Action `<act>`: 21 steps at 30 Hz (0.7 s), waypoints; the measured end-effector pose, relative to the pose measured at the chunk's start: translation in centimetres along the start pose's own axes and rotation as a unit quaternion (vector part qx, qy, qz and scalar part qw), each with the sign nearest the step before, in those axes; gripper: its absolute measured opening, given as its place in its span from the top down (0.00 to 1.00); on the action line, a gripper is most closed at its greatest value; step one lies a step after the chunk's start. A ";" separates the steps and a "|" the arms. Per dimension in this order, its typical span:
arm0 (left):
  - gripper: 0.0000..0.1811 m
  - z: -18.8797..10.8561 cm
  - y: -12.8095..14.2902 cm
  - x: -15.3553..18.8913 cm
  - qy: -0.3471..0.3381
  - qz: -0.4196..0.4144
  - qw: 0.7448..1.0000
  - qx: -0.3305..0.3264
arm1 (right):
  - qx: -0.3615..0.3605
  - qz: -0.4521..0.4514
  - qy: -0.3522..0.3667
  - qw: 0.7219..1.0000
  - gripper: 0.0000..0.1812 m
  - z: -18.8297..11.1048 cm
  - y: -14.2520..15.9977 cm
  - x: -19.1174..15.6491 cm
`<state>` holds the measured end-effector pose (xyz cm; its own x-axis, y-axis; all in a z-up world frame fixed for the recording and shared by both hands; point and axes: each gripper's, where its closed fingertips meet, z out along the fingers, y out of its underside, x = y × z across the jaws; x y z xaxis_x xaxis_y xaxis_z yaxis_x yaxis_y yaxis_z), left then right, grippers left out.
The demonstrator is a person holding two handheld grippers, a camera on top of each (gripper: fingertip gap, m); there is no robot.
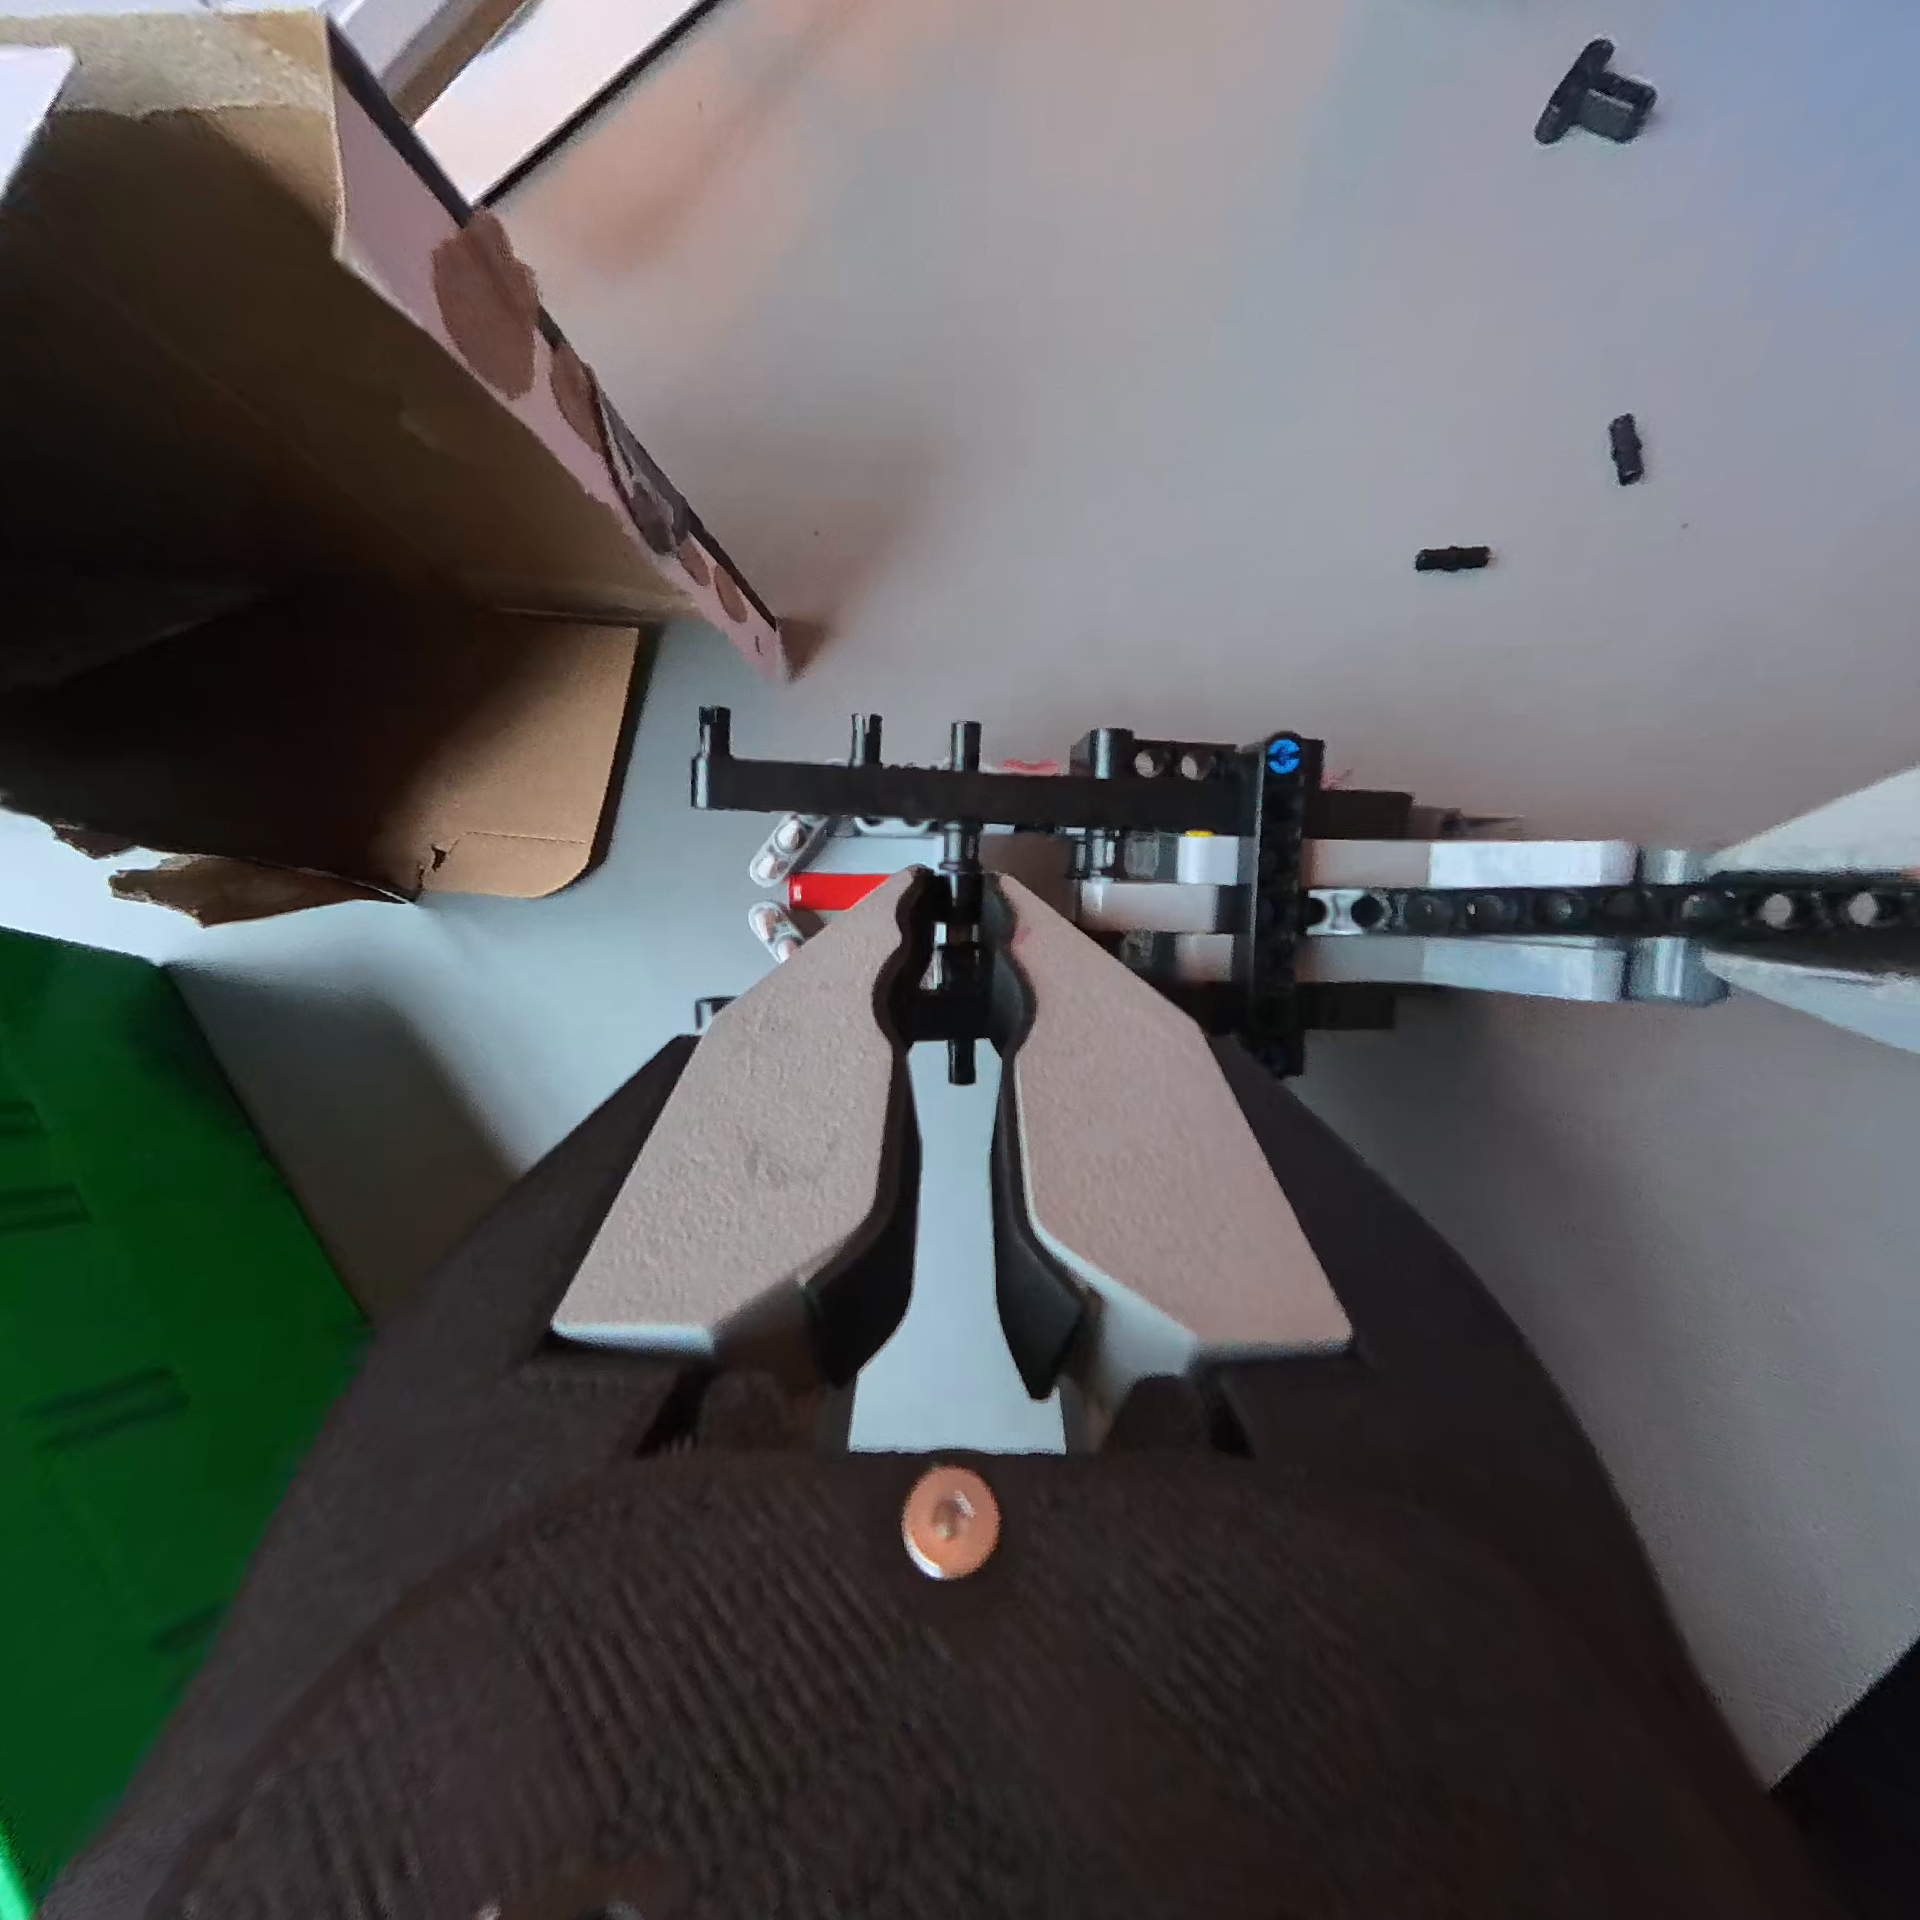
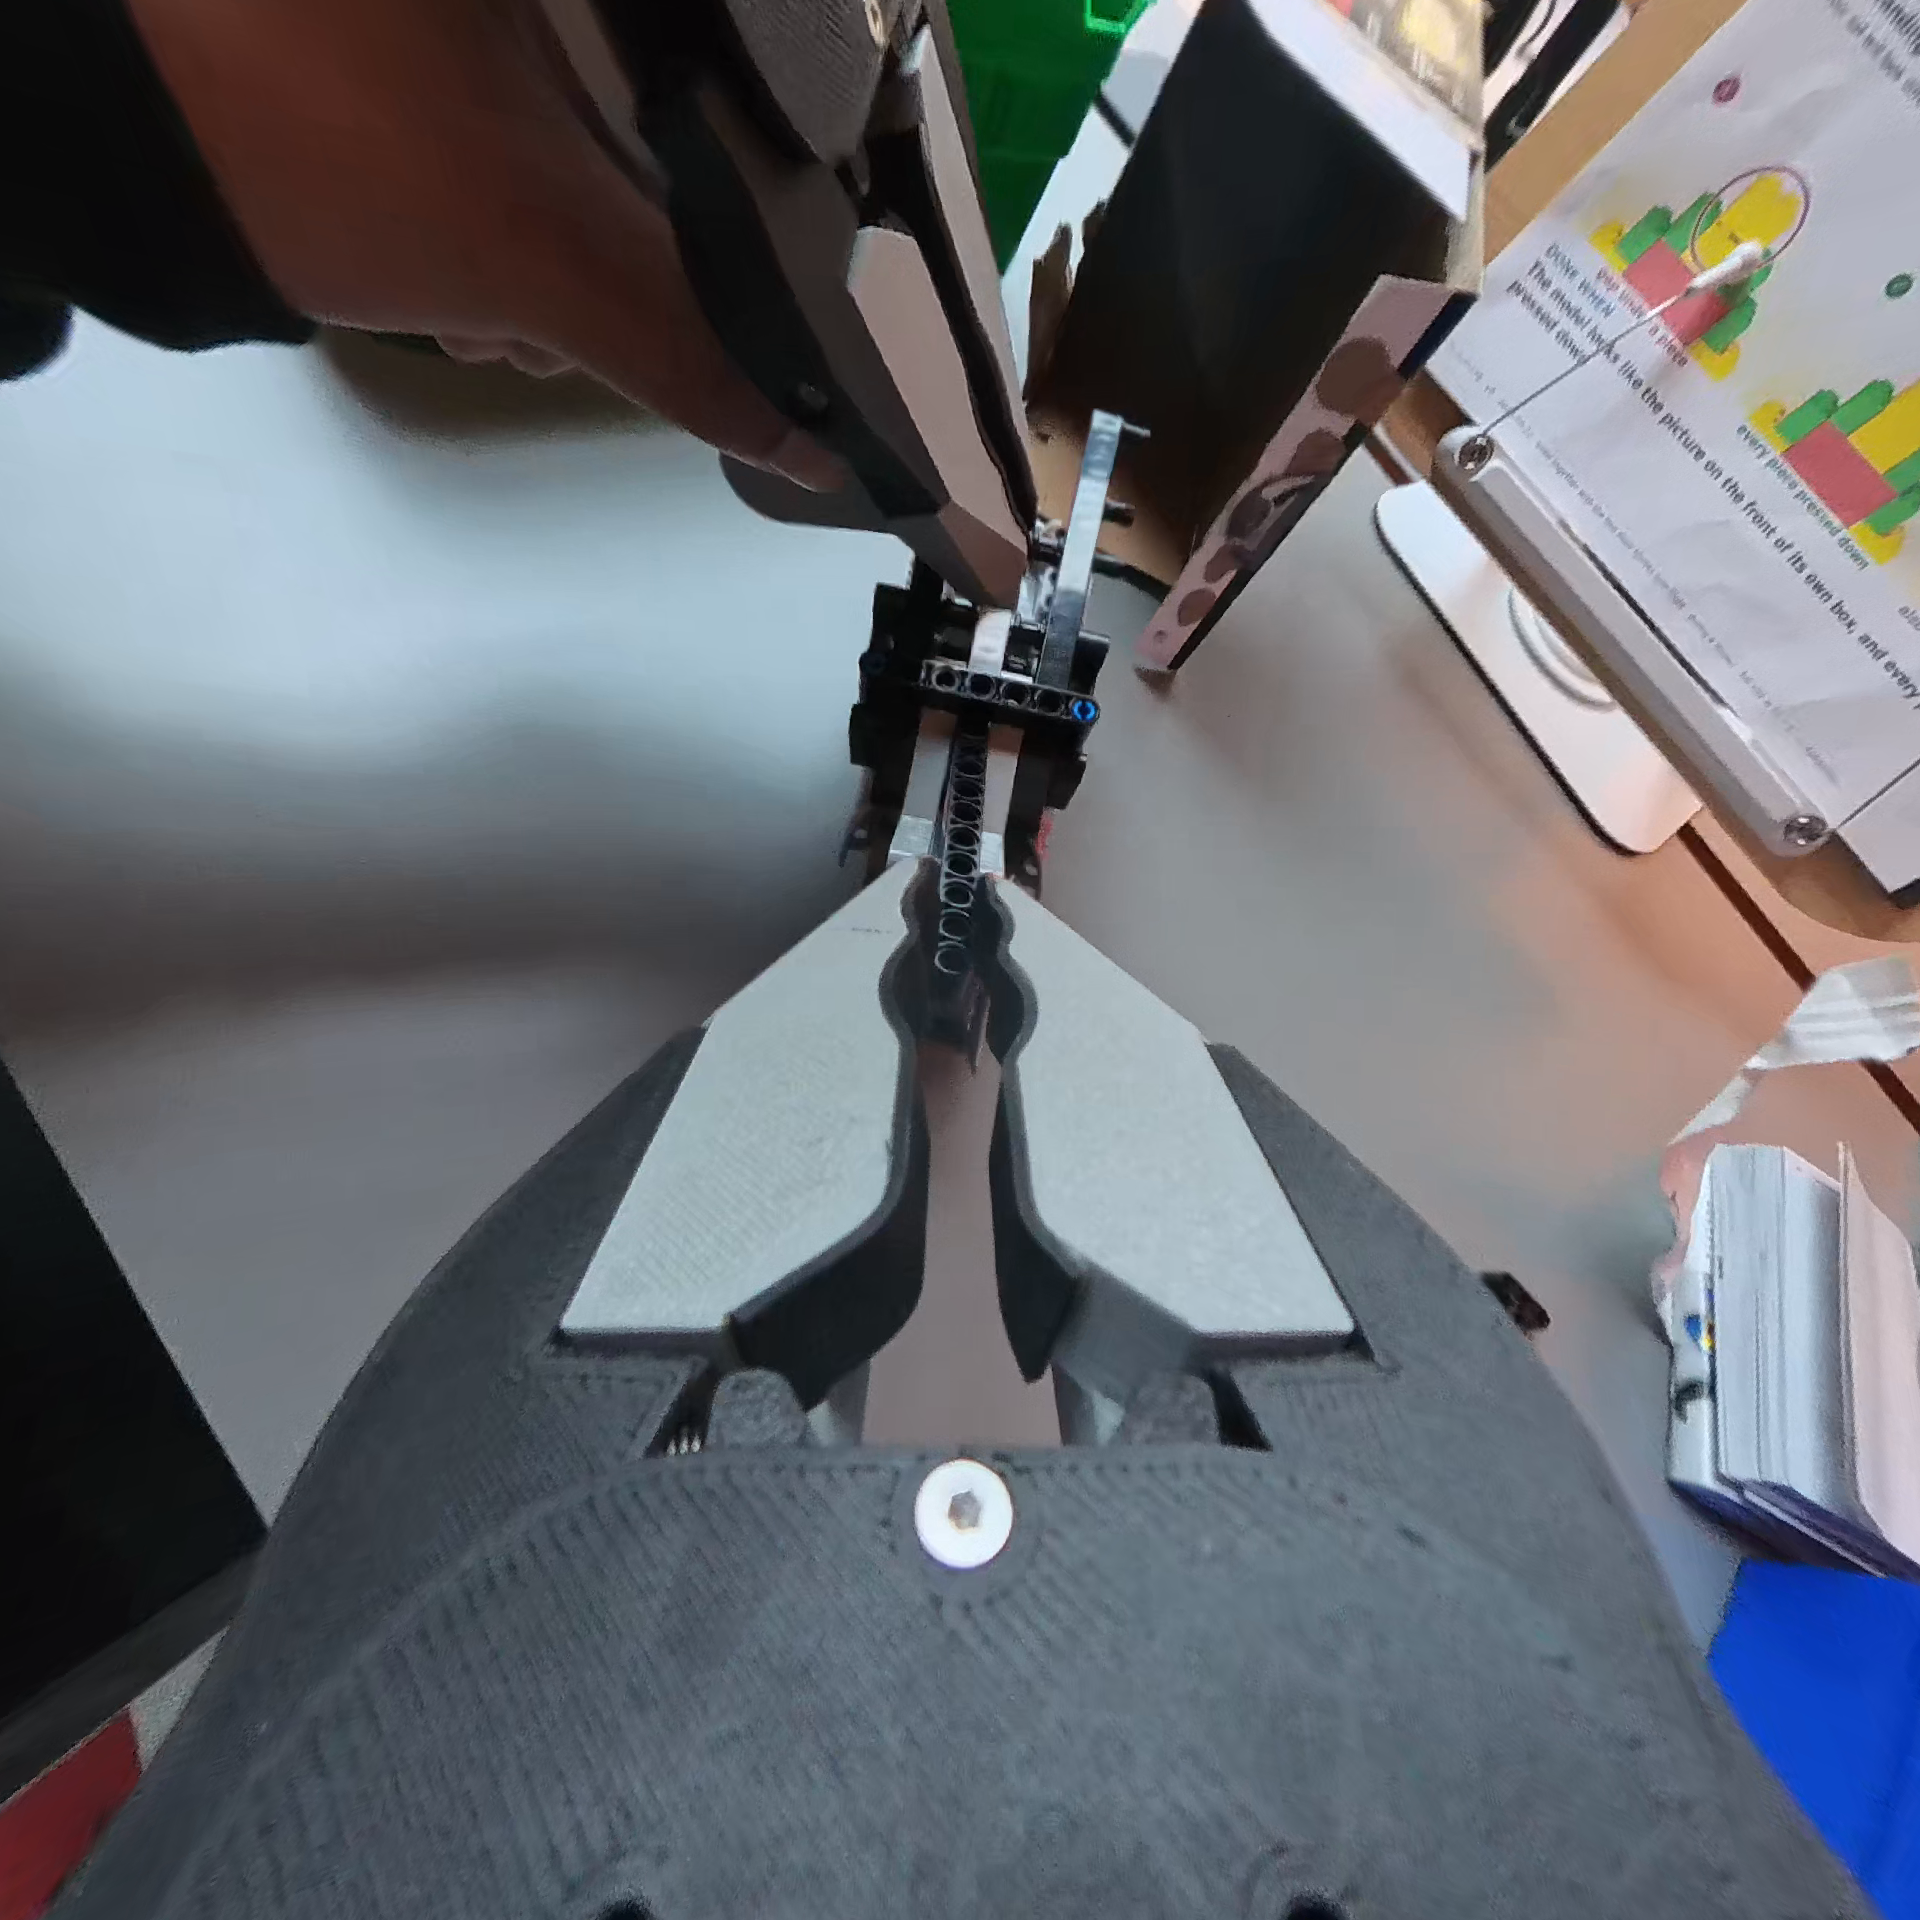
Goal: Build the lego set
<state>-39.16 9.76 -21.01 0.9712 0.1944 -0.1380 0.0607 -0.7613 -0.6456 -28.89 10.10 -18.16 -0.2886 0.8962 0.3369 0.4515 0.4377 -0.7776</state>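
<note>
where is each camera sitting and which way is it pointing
Left wrist view: sits on the left gripper, looking along its closed jaws, which pinch a black pin piece against the lego model; cardboard box at left.
Right wrist view: sits on the right gripper, looking down the long black beam in its closed jaws; beyond, the person's hand holds the other gripper.
Shared: the model, its blue pin, the box.

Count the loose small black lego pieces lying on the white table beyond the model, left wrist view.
3: a flanged black connector farthest, a short black pin nearer, another black pin nearest. Others may be hidden.
</note>
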 end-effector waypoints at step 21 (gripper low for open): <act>0.58 -3.7 -0.6 2.7 -0.002 0.294 0.954 0.064 | -0.012 -0.012 -0.099 0.995 1.00 1.3 1.1 2.1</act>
<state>-35.69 8.49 -18.23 0.8281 -0.2404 -0.5064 -0.5227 -0.6577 -0.5425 -30.04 12.38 -19.01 -0.4590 0.8548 0.2422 0.4613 0.4623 -0.7573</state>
